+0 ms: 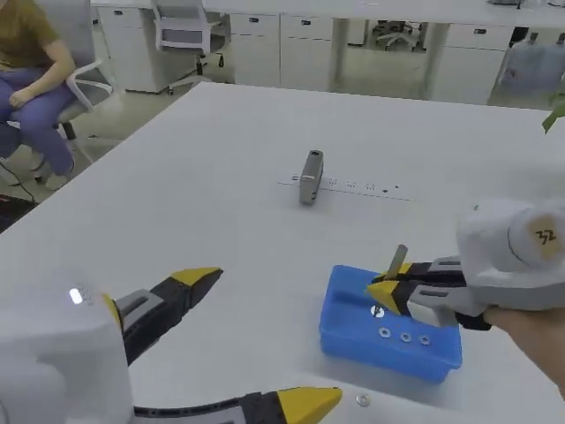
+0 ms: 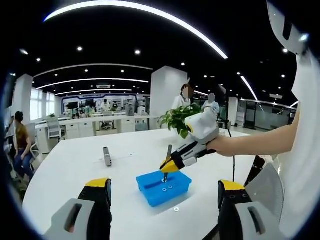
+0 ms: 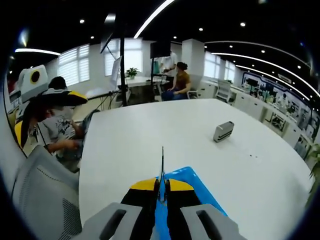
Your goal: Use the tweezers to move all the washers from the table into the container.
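Right at tweezers [image 1: 399, 258] tip, washer [image 1: 378, 311].

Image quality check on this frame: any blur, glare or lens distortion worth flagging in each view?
Head view: even, soft light, faint shadows; the near left gripper looks slightly soft, the blue container sharp. Left gripper view: fisheye bends the ceiling light strips into arcs. Right gripper view: table edges bow; windows bright.

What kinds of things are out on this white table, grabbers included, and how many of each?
Washers: 5 (4 in or just above the container, 1 on the table at)
Blue container: 1
Tweezers: 1, clamped in the right gripper
Grey box: 1
Grippers: 2, counting the open left gripper
Total: 10
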Demonstrator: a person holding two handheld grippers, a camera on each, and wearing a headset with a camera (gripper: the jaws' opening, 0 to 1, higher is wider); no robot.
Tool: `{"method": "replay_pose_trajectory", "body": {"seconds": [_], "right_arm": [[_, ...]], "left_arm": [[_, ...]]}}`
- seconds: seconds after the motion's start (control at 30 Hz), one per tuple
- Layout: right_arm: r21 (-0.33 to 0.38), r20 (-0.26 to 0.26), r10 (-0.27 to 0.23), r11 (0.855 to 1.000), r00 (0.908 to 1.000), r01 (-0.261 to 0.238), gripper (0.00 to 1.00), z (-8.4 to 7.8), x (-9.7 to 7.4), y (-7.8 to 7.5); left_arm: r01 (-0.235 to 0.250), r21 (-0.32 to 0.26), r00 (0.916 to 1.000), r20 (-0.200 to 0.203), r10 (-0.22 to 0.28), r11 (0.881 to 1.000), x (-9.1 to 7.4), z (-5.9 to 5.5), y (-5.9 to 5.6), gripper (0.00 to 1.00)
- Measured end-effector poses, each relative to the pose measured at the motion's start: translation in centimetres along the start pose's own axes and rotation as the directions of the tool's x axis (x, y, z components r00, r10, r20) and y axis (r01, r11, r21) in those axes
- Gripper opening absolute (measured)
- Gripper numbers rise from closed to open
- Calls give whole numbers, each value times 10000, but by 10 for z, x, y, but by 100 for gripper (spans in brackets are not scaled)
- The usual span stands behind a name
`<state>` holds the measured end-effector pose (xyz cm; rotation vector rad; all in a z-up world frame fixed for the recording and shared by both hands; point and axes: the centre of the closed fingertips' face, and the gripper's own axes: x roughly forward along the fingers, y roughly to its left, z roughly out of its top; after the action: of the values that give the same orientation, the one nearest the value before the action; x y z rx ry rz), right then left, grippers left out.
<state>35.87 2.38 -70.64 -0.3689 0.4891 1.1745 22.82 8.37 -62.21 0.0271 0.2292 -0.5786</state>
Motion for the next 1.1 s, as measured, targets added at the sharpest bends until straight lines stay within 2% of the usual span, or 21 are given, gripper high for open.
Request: {"method": "replay_pose_trajectory", "body": {"seconds": [0.27,0.47,0.73,1.1], "right_arm": [[1029,-179,157,9946,9997,-138,3,-13,17,-9],[1119,-474,253,9935,9986,-199,3,-24,25,-8],[1636,-719,457,9860,9964,-334,3,-41,35,-8],[1617,-1065,515,9863,9930,-338,3,-55,38,-6]], "left_arm": [[-229,42,9997,9,229,9997,-5,1,6,90],[-377,80,9993,-27,377,9993,-8,1,11,89],[-508,98,9987,-63,509,9987,-9,1,16,89],[-469,12,9987,-185,469,9989,-7,-3,14,89]]}}
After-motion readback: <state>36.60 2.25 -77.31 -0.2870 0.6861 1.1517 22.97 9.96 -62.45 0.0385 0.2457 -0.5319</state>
